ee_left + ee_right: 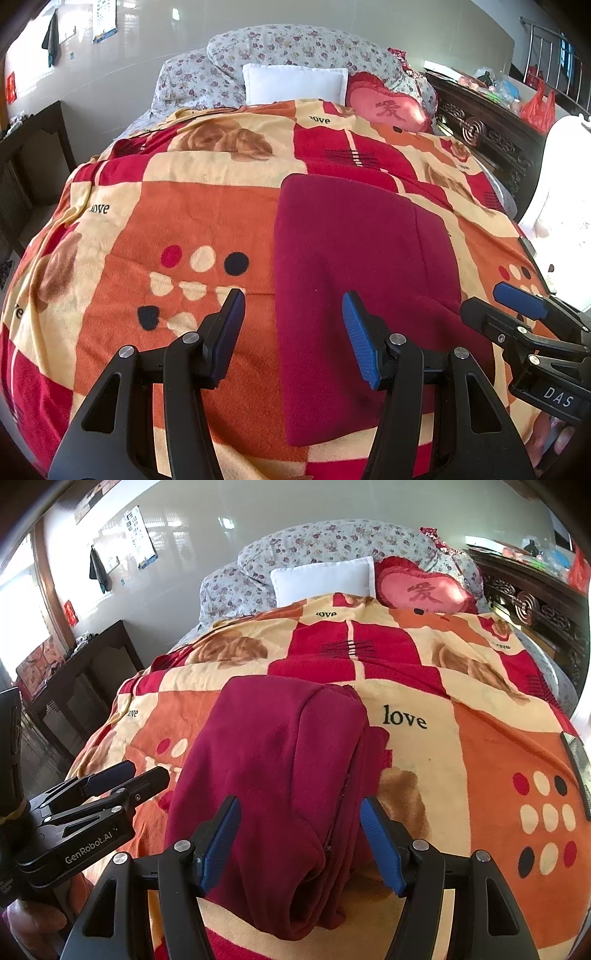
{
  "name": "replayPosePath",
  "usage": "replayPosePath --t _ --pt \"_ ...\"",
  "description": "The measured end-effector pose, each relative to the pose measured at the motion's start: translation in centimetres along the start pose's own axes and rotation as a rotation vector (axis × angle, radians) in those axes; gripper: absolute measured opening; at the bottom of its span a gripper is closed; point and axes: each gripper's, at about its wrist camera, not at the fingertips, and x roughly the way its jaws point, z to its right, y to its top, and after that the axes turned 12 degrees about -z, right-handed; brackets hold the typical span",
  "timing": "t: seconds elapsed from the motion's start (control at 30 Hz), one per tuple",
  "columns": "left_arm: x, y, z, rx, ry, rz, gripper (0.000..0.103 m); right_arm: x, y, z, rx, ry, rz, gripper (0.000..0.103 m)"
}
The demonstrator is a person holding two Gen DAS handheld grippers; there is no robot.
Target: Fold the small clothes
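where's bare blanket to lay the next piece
Left of the maroon garment, the blanket lies bare to its left edge. Right of it, around the "love" print, is free too. Pillows crowd the far end.

**Folded garment sits on the blanket, grippers side by side**

The garment (280, 782) lies on the blanket (461, 760); right gripper (301, 843) hangs over its near end, left gripper (293, 332) beside its left edge. Behind, a pillow (321, 579) leans on bedding (332, 542).

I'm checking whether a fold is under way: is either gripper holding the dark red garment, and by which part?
Nothing is held. The left gripper and right gripper both hover open above the folded dark red fleece garment on the patterned blanket.
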Motion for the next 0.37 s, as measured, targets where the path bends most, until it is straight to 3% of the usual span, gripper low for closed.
replayPosePath --t 0.2,0.37 --pt "0.0 -0.1 -0.9 -0.003 0.009 0.041 0.055 0.3 -0.1 0.3 0.009 0.007 -0.01 0.065" --pt "0.7 0.5 -3.0 -0.038 0.014 0.01 0.055 0.2 0.2 2.1 0.017 -0.015 0.002 0.065"
